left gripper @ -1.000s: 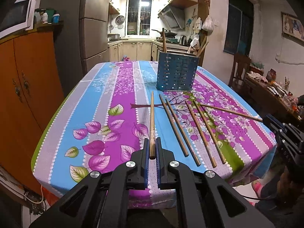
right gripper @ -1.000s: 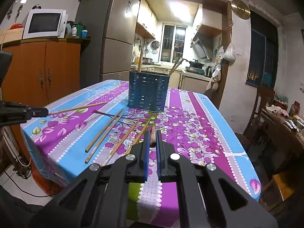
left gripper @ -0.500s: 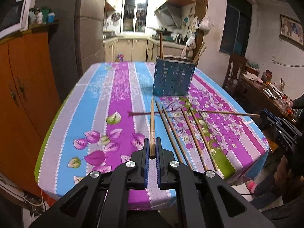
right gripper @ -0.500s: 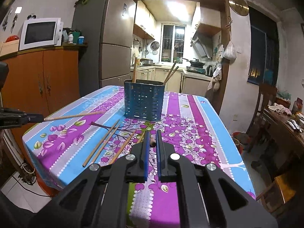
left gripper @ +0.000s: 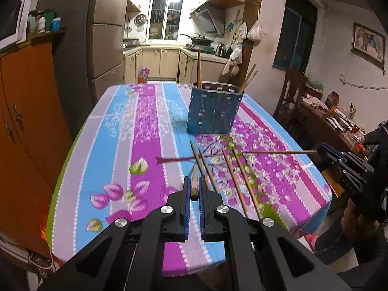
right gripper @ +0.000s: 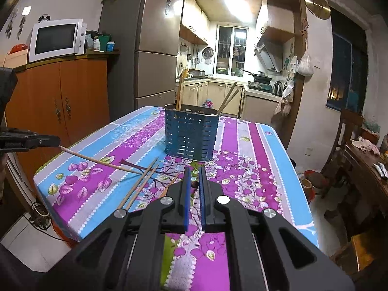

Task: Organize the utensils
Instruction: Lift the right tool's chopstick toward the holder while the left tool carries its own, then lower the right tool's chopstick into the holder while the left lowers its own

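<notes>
Two thin wooden chopsticks (left gripper: 194,181), one pinched in each gripper's fingers (left gripper: 186,189); right's (right gripper: 193,184) seemingly dark-tipped.

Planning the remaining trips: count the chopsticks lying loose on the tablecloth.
4. One pair lies just right of the left gripper; a second pair lies parallel, further right. The gripper may hide more.

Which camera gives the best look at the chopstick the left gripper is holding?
The right wrist view: the left gripper's chopstick shows side-on, full length, slanting from the left gripper toward the table. The left wrist view shows it end-on, foreshortened between the pads.
</notes>
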Tool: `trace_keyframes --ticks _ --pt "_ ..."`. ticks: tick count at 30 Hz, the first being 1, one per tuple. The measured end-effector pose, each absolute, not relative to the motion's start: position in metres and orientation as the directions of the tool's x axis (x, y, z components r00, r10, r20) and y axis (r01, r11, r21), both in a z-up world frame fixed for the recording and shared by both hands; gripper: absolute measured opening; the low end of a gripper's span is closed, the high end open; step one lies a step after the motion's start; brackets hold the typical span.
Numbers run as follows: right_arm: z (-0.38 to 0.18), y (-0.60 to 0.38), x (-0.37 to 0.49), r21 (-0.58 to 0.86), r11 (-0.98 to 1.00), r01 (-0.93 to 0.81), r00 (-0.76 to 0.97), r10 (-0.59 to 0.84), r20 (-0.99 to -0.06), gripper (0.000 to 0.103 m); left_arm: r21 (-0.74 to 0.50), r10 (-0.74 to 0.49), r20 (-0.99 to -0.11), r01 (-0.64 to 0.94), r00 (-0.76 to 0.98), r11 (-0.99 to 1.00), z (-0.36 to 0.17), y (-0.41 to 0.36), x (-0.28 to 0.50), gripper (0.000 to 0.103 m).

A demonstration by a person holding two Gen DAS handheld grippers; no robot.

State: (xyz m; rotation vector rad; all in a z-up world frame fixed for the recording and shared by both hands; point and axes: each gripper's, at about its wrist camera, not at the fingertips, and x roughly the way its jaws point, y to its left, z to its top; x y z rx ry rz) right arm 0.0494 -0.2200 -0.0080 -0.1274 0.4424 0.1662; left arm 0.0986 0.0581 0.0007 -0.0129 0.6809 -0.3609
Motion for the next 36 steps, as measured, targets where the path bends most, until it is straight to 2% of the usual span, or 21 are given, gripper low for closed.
trace_keyframes --ticks 15,36 --pt "0.018 -0.233 0.096 -0.047 0.976 -0.214 0.838 0.159 -0.522 0.005 -0.090 -0.322 -0.565 0.331 0.760 0.939 0.038 0.051 0.130 0.008" --pt "0.048 -0.226 0.126 -0.086 0.965 -0.246 0.828 0.163 -0.537 0.005 -0.044 -0.310 -0.503 0.335 0.807 0.941 0.077 0.041 0.170 0.008"
